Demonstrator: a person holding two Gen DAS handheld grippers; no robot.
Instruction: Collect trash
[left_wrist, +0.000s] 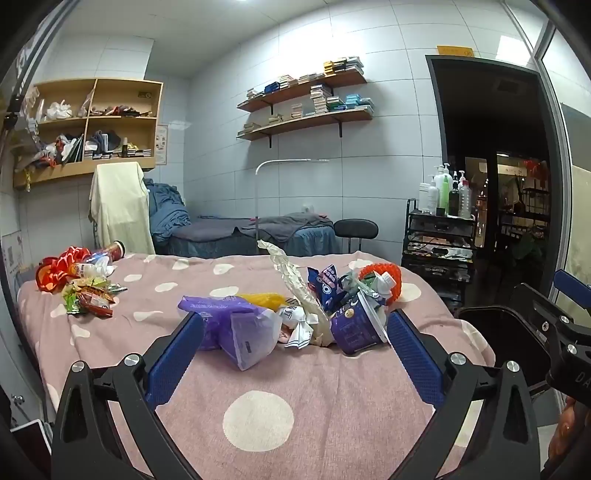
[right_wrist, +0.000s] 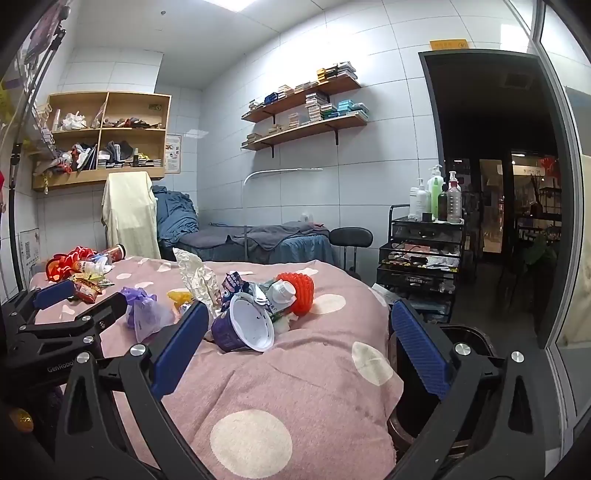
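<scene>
Pink polka-dot blanket (left_wrist: 258, 387) on the bed lies nearest both cameras and carries all the trash. Both the left gripper (left_wrist: 295, 350) and the right gripper (right_wrist: 299, 347) hover low over it with jaws fully spread and nothing between the pads. The main heap sits mid-bed: a translucent purple plastic bag (left_wrist: 236, 332), a yellow wrapper (left_wrist: 264, 299), a crumpled silver foil sheet (left_wrist: 291, 280), a dark blue snack packet (left_wrist: 325, 284), a purple paper noodle cup (right_wrist: 243, 328) lying on its side with its white inside showing, and a red ribbed plastic ball (right_wrist: 301, 291). A second cluster of colourful snack wrappers (left_wrist: 88, 299) lies well apart at the far left corner. These items are judged light. Bag, foil and wrappers are soft and will crumple; pinch a bunched fold. The cup is thin-walled and may collapse; close across its rim. A dark bin (right_wrist: 461, 339) stands just beside the bed at right.
</scene>
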